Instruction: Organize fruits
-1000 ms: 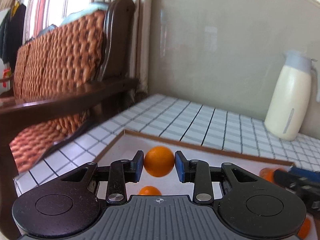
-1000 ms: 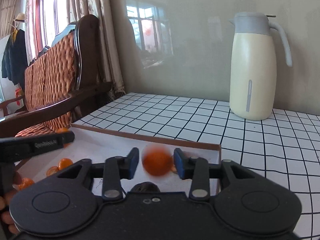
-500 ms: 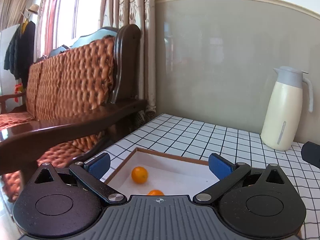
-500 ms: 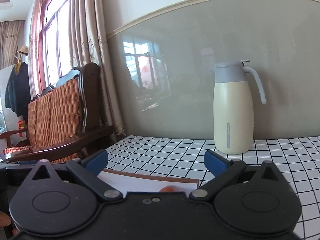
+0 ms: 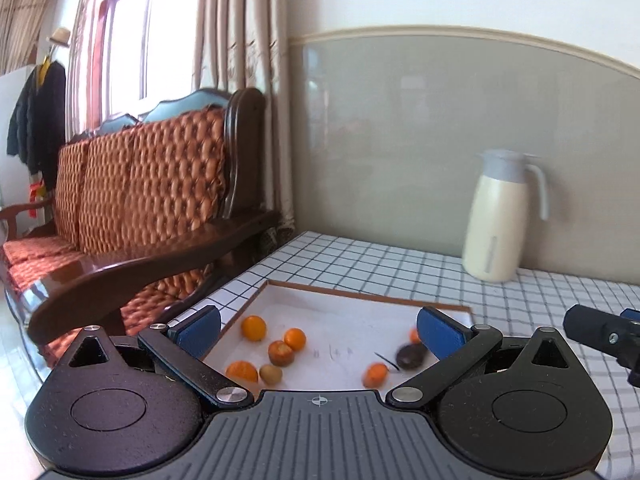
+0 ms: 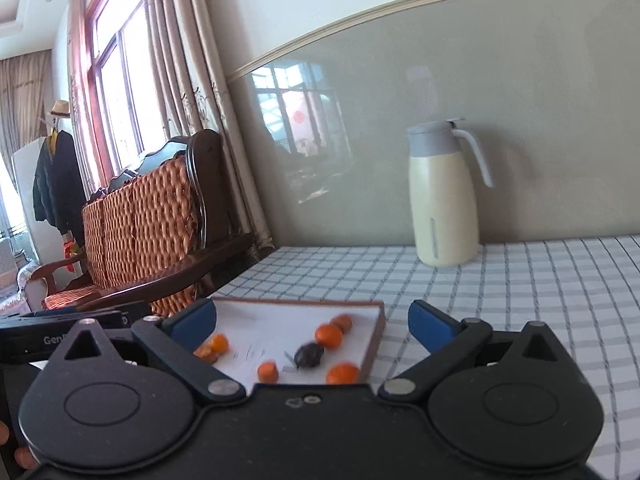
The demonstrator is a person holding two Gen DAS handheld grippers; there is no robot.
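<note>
Since 1 second ago we released 2 oranges into the tray [image 5: 280, 285]; both jaws have just been opening. Left hand-held gripper [image 5: 318, 326] and right hand-held gripper [image 6: 312, 318] spread, empty. Oranges [image 5: 253, 327] cluster at 9 o'clock; next, approach low, squarely.

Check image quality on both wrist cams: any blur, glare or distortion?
Left wrist: the dark fruit and the orange beside it are motion-smeared; fisheye bows the wall trim. Right wrist: window glare on the wall panel, tablecloth soft, tray fruit slightly blurred.
</note>
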